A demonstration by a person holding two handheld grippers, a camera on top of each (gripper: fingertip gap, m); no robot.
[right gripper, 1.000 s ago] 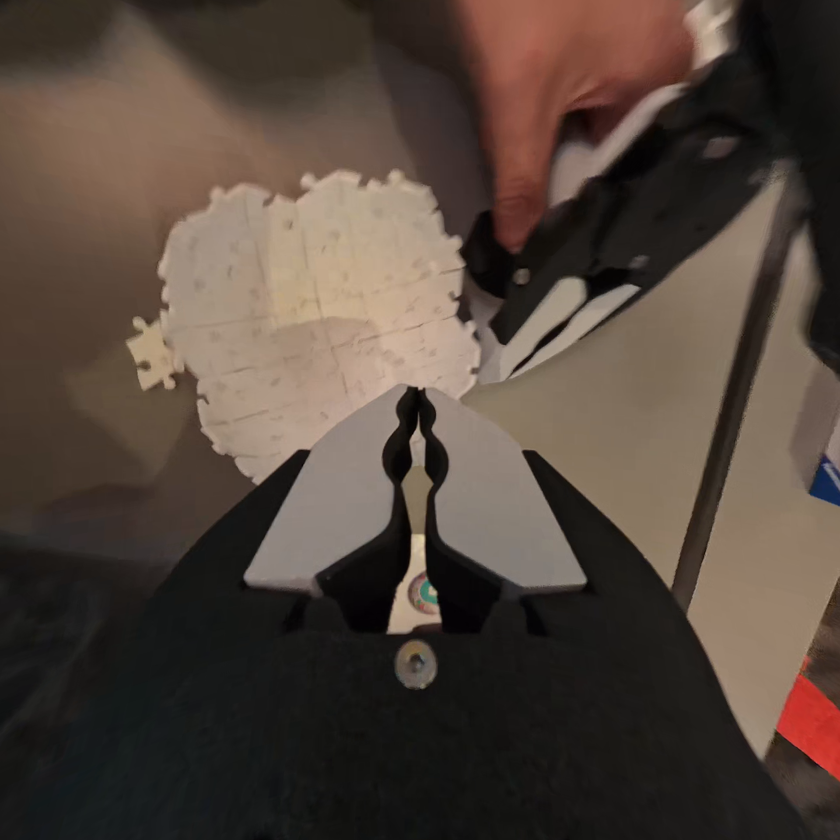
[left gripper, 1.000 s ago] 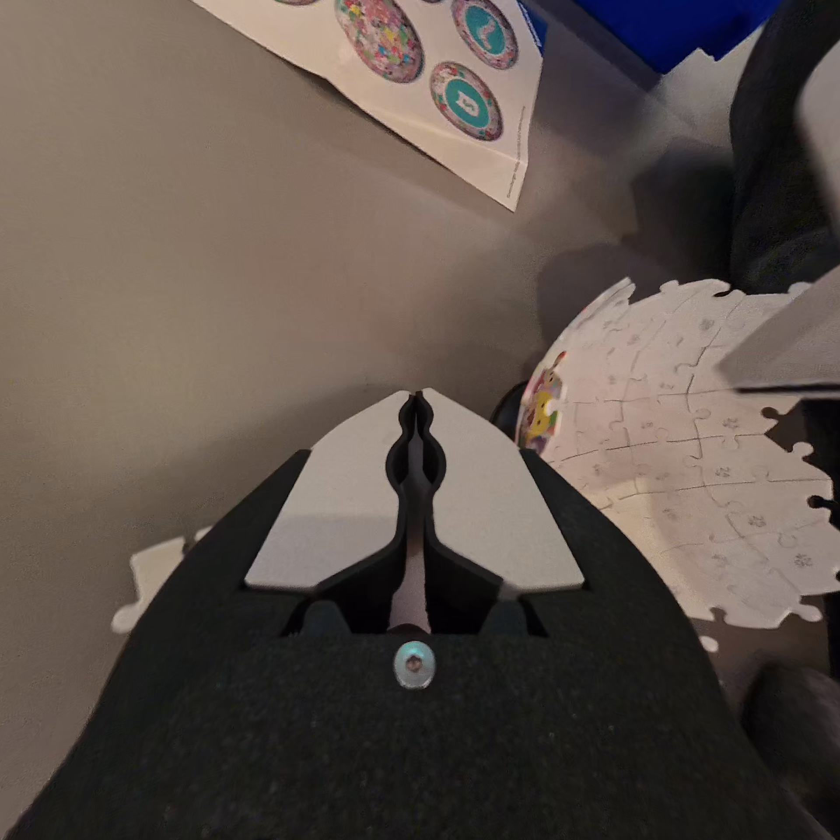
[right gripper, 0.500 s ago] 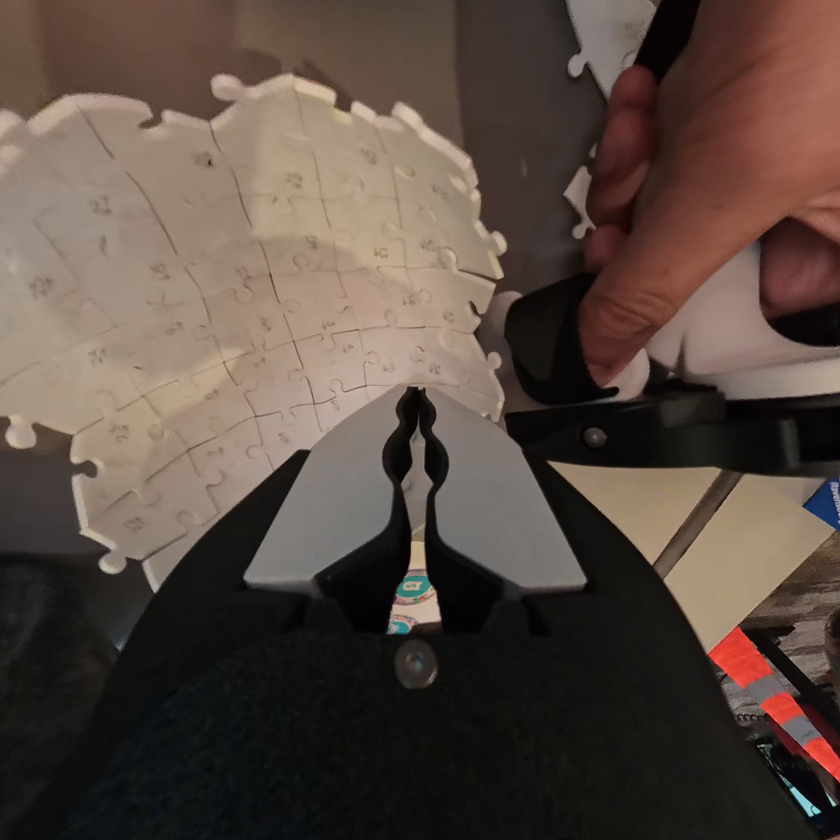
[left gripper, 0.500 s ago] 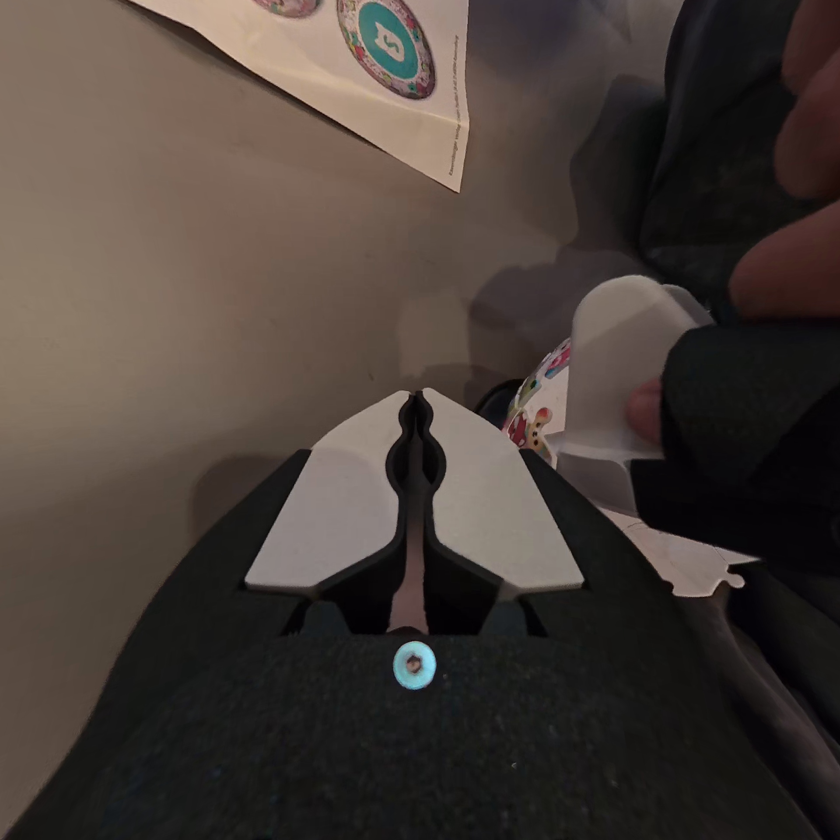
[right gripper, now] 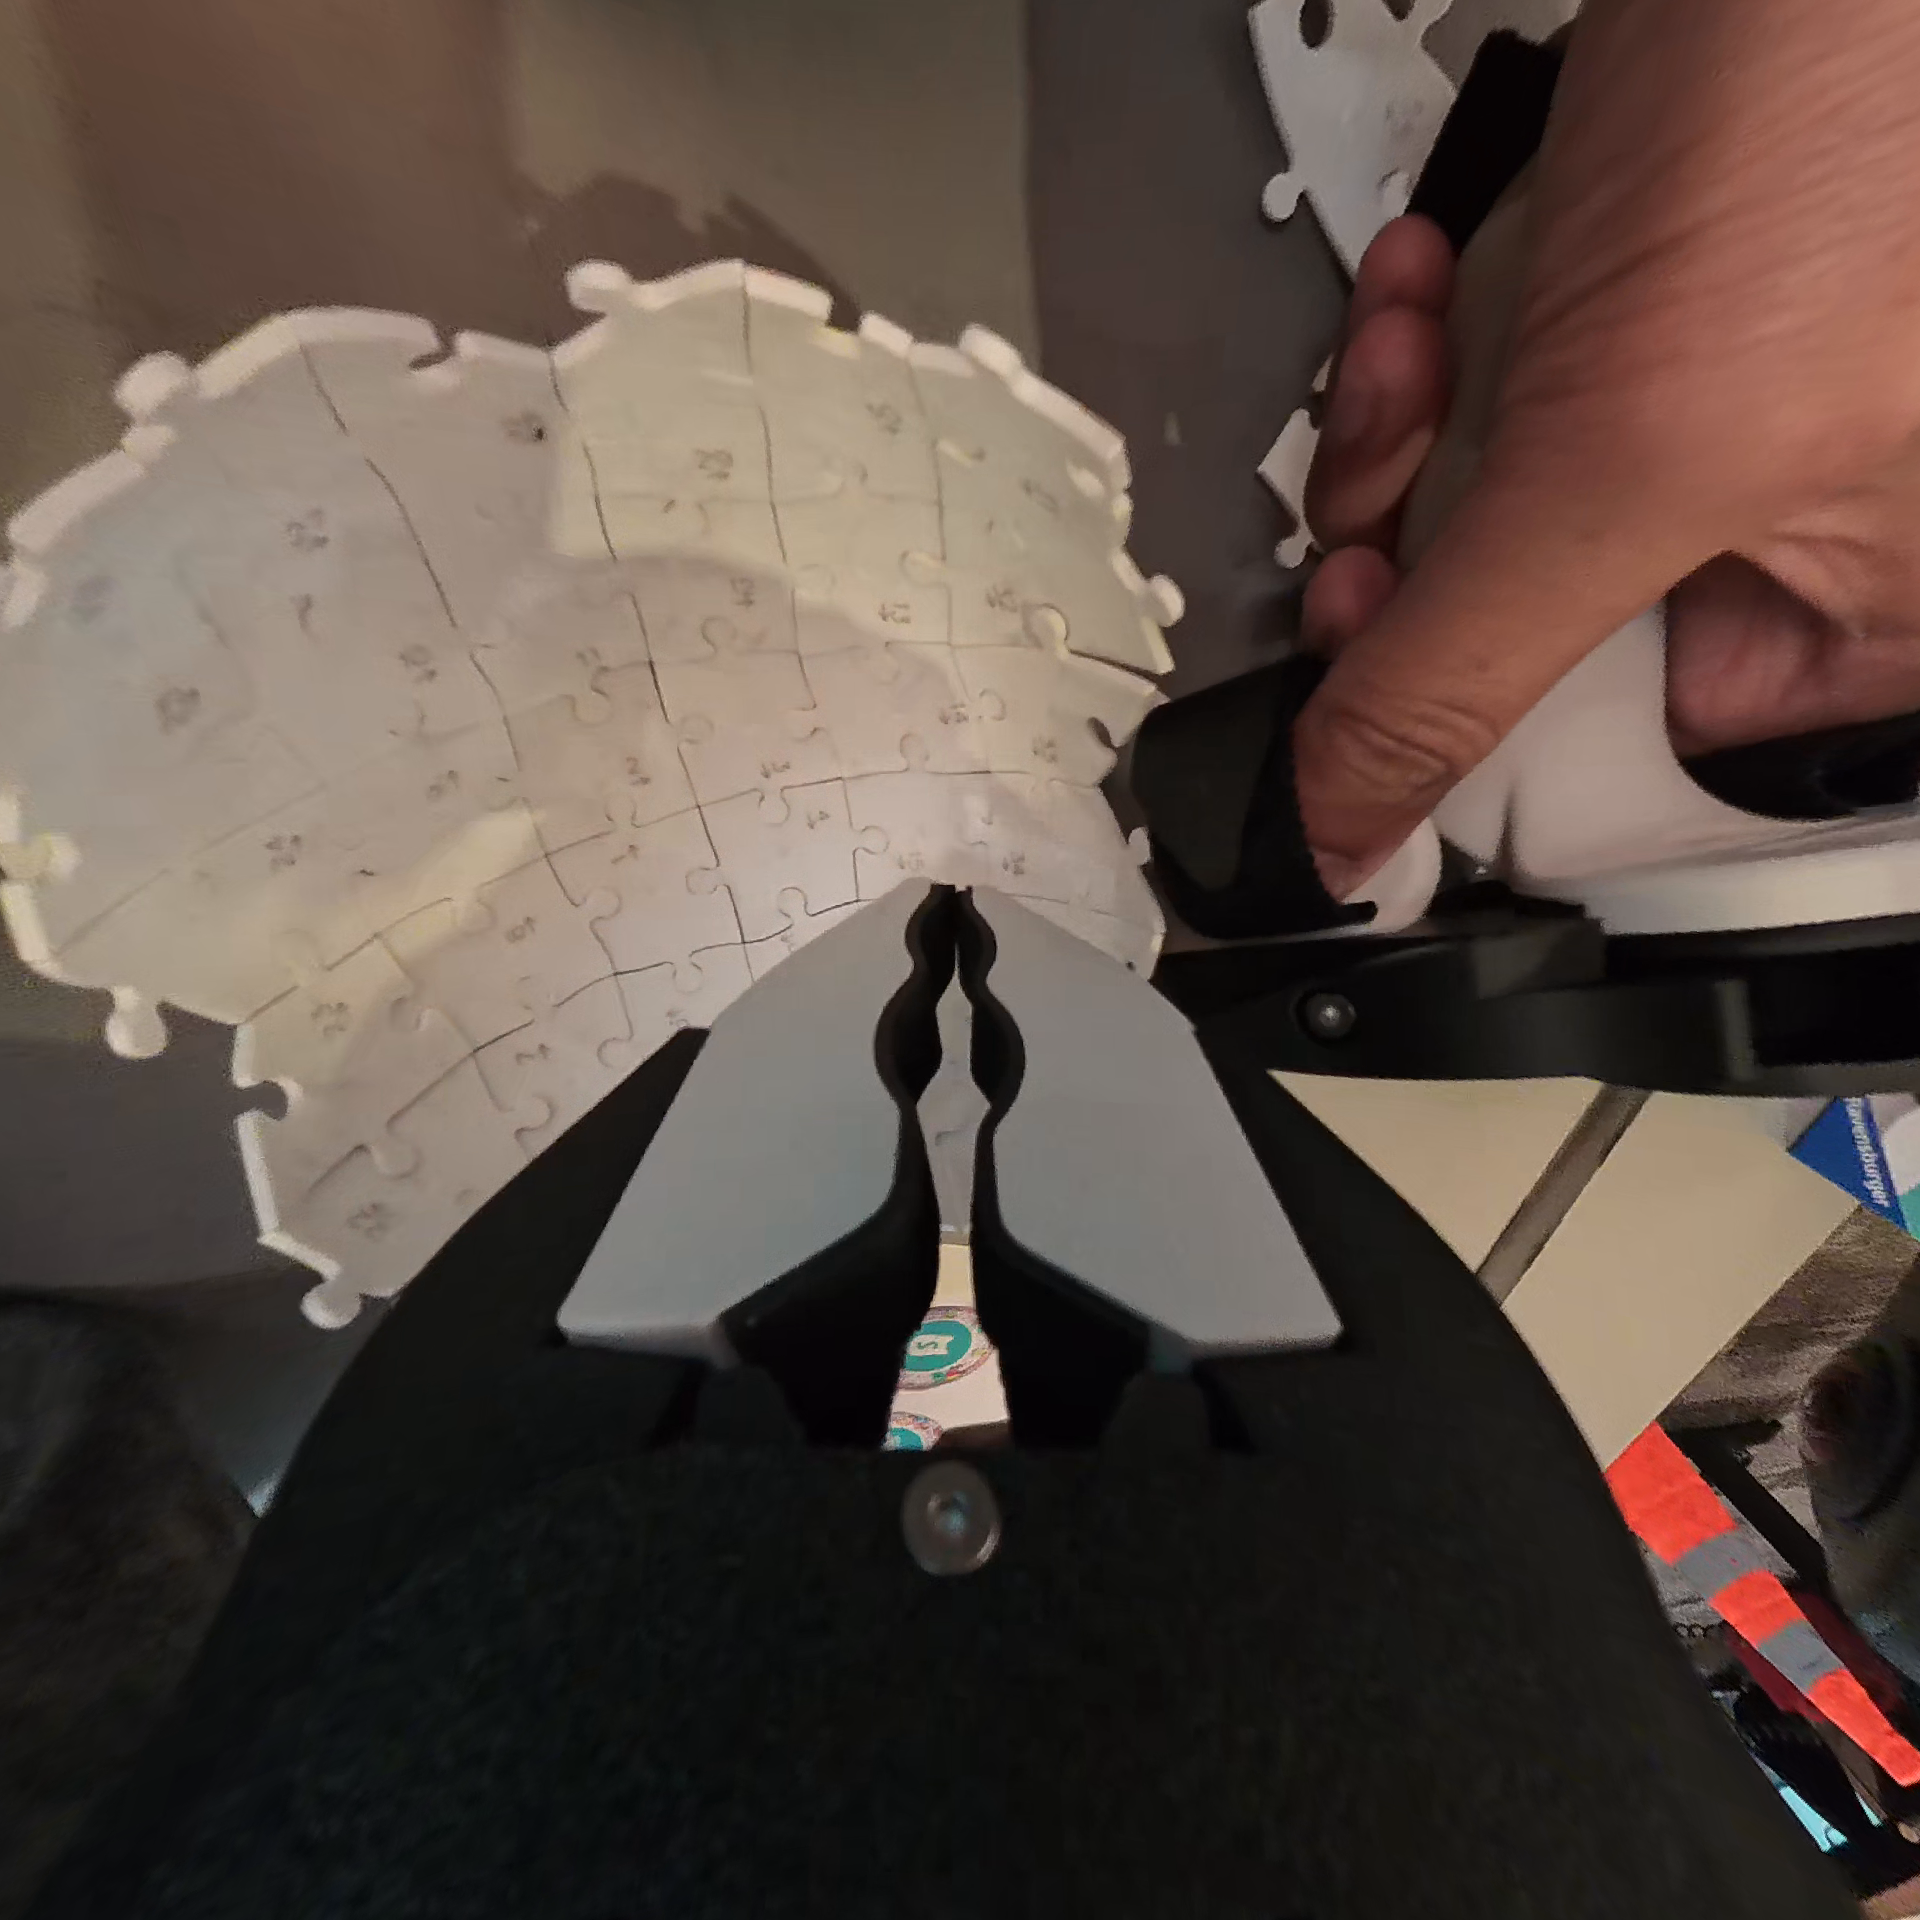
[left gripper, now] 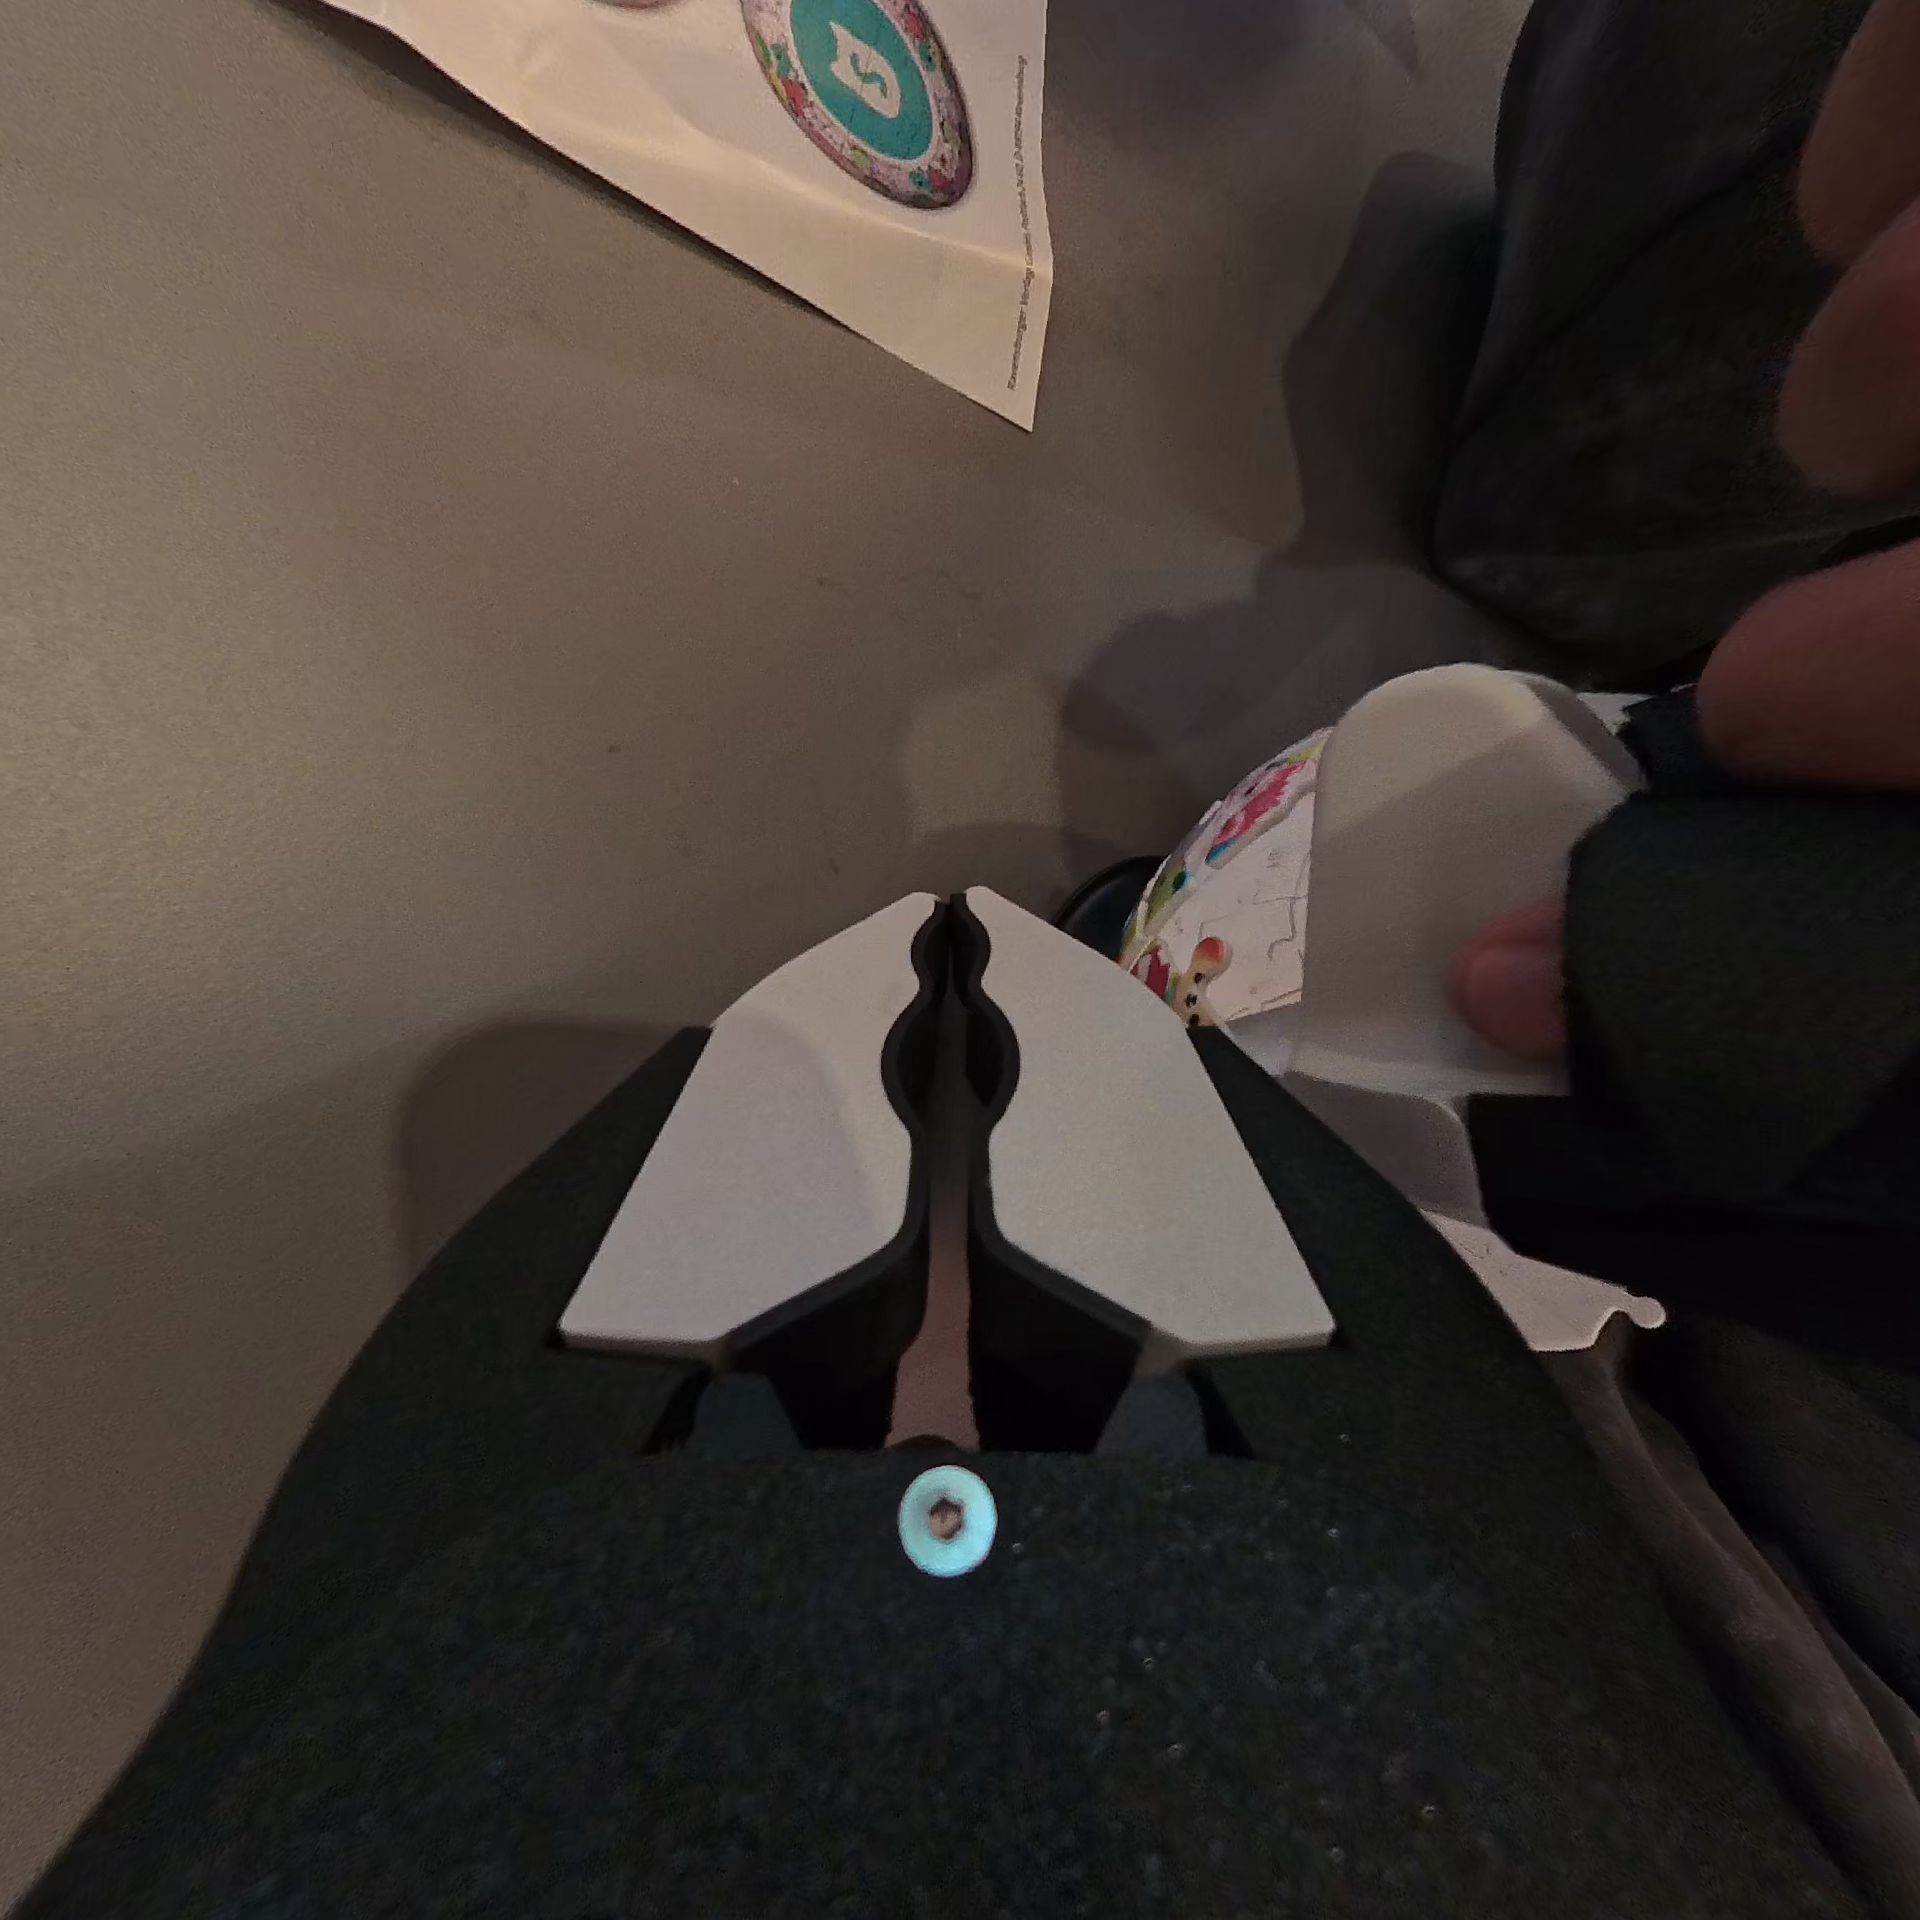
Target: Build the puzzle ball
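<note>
The puzzle ball is a half-built curved shell (right gripper: 623,727). Its white numbered inner side faces the right wrist view, and a strip of its colourful outer side (left gripper: 1216,894) shows in the left wrist view. My right gripper (right gripper: 948,904) is shut, with its tips against the shell's inner surface near the lower edge. One of its white fingers (left gripper: 1455,883) shows over the shell in the left wrist view. My left gripper (left gripper: 954,904) is shut above the grey table, just left of the shell. A thin pinkish strip shows between its fingers, and I cannot tell what it is. Its black body (right gripper: 1455,997) sits at the shell's right edge, held by a hand (right gripper: 1662,416).
A printed instruction sheet (left gripper: 831,156) lies on the grey table (left gripper: 416,623) at the back. Loose joined white pieces (right gripper: 1351,114) lie beyond the hand. A blue box (right gripper: 1860,1164) and an orange-and-grey striped thing (right gripper: 1745,1590) are at the right. My hands' fingertips stand some 5 cm from each other.
My right gripper has moved in from a distance until its shut tips meet the shell, which now fills its view. My left gripper has drifted slightly right. Both stayed shut.
</note>
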